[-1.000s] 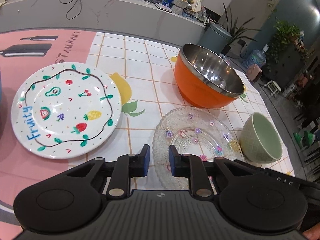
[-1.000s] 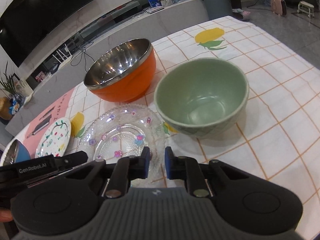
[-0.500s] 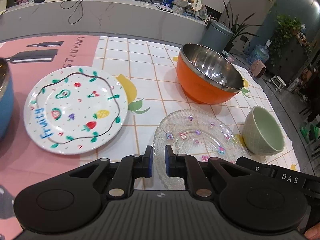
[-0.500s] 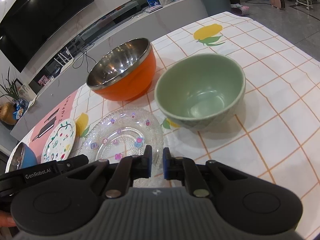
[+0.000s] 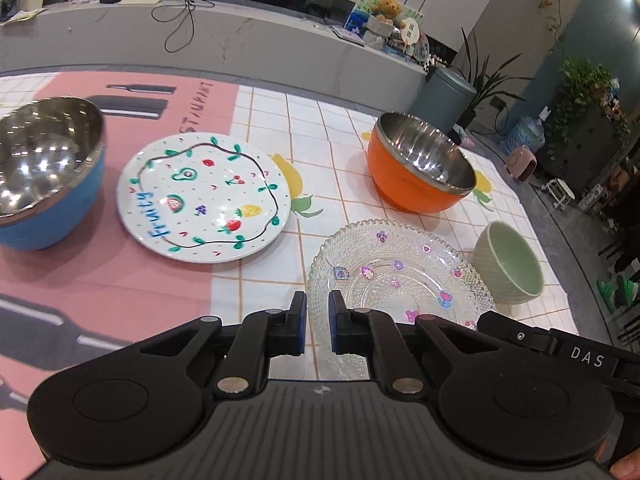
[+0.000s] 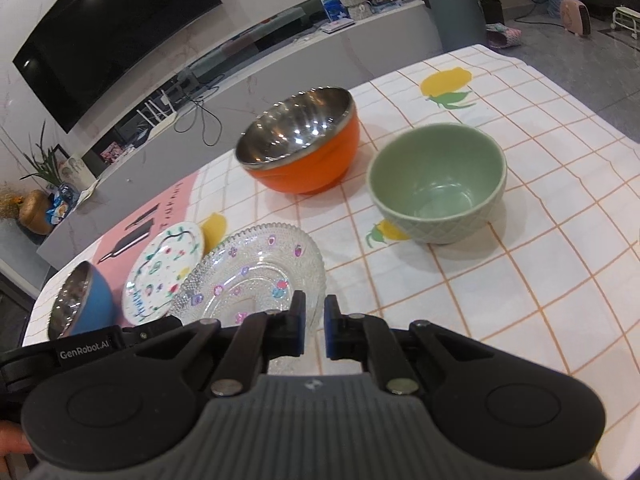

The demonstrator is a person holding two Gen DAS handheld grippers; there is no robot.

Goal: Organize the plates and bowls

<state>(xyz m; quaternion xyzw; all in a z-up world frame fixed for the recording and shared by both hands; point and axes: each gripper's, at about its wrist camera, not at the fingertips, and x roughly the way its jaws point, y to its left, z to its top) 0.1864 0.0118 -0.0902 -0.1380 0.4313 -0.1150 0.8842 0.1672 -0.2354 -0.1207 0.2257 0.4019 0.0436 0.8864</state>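
A clear glass plate (image 5: 400,276) with small coloured flowers lies on the table just ahead of both grippers; it also shows in the right wrist view (image 6: 256,276). A white fruit-painted plate (image 5: 204,196) lies to its left. An orange steel-lined bowl (image 5: 416,168) stands behind, a pale green bowl (image 5: 508,264) to the right, a blue steel-lined bowl (image 5: 44,172) at far left. My left gripper (image 5: 317,326) is nearly shut and empty at the glass plate's near left rim. My right gripper (image 6: 314,330) is nearly shut and empty at its near right rim.
The table carries a checked cloth with lemon prints (image 6: 520,264) and a pink mat (image 5: 100,288). A grey counter (image 5: 240,48) runs behind the table, with a bin (image 5: 448,96) and plants beyond. The table's right edge (image 5: 560,280) lies beside the green bowl.
Both grippers have pulled back and up from the table, so the blue bowl has come into the left view. The left jaws have narrowed. No dish has moved.
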